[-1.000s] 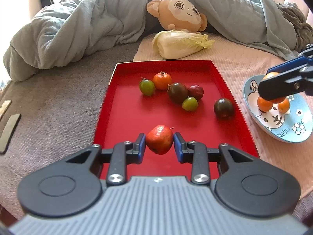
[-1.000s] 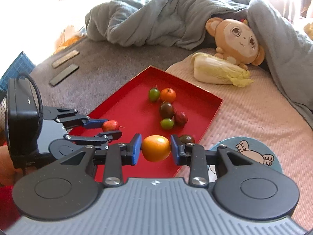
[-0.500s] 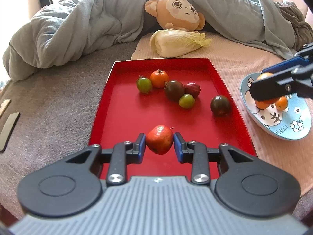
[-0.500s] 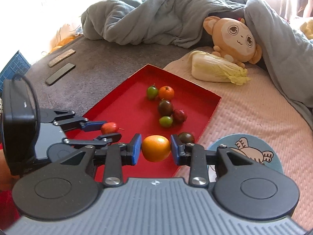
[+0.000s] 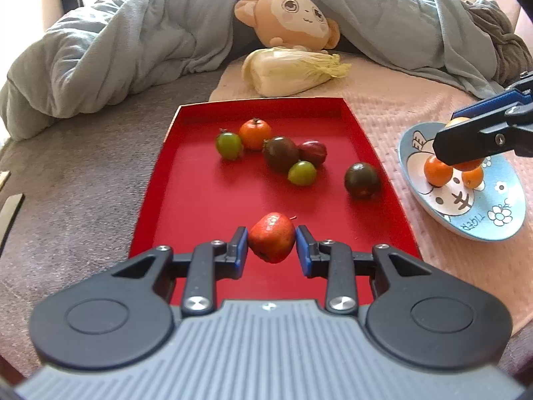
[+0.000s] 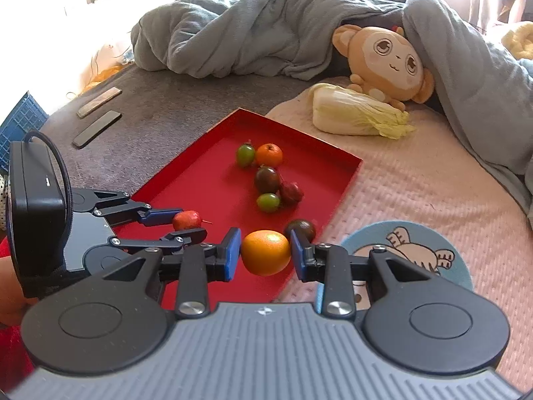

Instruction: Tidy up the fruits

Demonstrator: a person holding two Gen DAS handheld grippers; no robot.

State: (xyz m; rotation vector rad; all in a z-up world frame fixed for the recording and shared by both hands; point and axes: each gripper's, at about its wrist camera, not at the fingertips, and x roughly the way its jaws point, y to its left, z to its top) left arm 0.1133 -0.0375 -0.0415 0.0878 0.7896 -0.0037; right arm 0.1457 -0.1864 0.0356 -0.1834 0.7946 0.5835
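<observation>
Lower centre of left wrist view: left gripper (image 5: 271, 246), jaws nearly closed, blue pads pressing both sides of a small red fruit (image 5: 272, 237).
Red fruit axis: roughly upright, slightly tilted; thin stem sticks out at its upper right.
Red fruit place: over the near end of the red tray (image 5: 200, 206); can't tell if it touches the tray floor.
Lower centre of right wrist view: right gripper (image 6: 265, 253), jaws nearly closed on an orange fruit (image 6: 265, 252), pads tight on its left and right sides.
Orange fruit axis: round, no clear long axis; dimpled end faces up toward the camera.
Orange fruit place: above the tray's right edge, just left of the blue plate (image 6: 459, 266).
Tray, mid to upper part: two green fruits (image 5: 228, 145) (image 5: 301, 173), small orange one (image 5: 255, 134), two dark ones (image 5: 280, 153) (image 5: 362, 180), dark red one (image 5: 313, 153); centre bunch is touching, the right-hand dark one sits apart near the right wall.
Plate, right of left wrist view: small oranges (image 5: 438, 172) on it, partly hidden by the right gripper's fingers.
Beyond tray, upper centre: cabbage (image 5: 293, 71), monkey plush (image 5: 293, 21) touching it, grey-blue blanket (image 5: 116, 53) piled behind.
Upper left, right wrist view: two flat bars (image 6: 96, 128) on the grey cover, well apart from the tray.
In the way: left gripper sits beside the right gripper's left side, close together.
</observation>
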